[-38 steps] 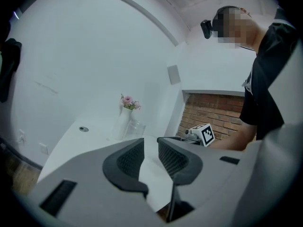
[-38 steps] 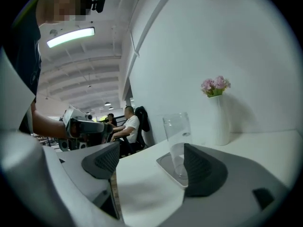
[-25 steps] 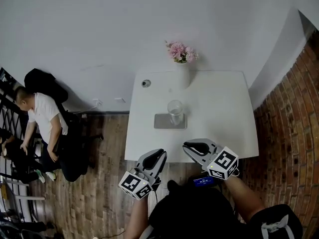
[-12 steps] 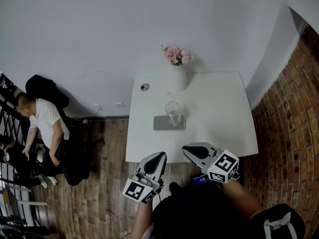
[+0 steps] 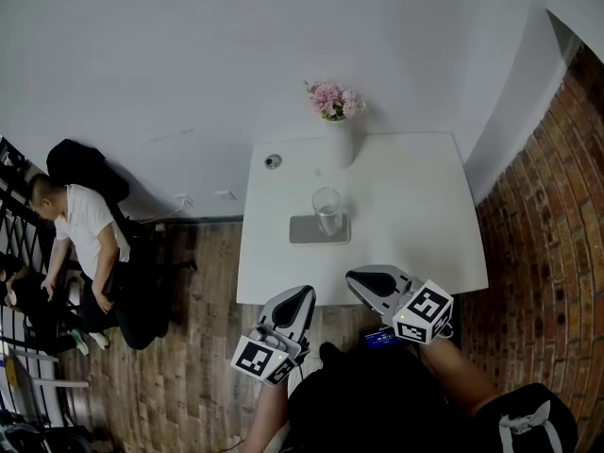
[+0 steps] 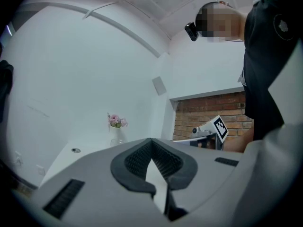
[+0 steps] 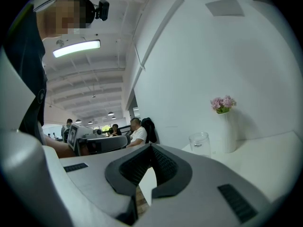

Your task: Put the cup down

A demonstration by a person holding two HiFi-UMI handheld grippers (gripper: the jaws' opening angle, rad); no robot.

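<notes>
**Cup's already parked on the worktop, both grippers empty**

Starting at the bottom of the head view: the left gripper [image 5: 303, 293] and the right gripper [image 5: 352, 277] sit side by side in front of the person, pointing roughly level. Their tips just overlap the near edge of the white worktop [image 5: 415, 215]. In the left gripper view the left gripper's [image 6: 151, 141] jaws are closed tip to tip with nothing between them. Same for the right gripper [image 7: 151, 148] in its own view: jaws pressed together, holding nothing.

Past them there's a bare strip of worktop, then a flat grey mat [image 5: 307, 230]. The cup [image 5: 327, 208], a clear glass, stands upright on the mat's right part, a bit left of the worktop's centre and well apart from both grippers. Nothing sits between the grippers and the cup. From the right gripper view the cup [image 7: 200, 143] shows right of centre, with the vase just beyond it.

Further back, near the far edge, is a white vase [image 5: 338, 142] with pink flowers [image 5: 330, 100]. A small round fitting [image 5: 273, 161] sits at the worktop's upper left corner. The right half of the worktop is bare, so there's loads of open room there.

Around the edges: the white wall [image 5: 189, 55] runs behind the far edge and a brick wall [image 5: 547, 243] is close along the right. On the left is wood floor [image 5: 189, 347], with a seated person [image 5: 83, 229] at the far left of the frame.
</notes>
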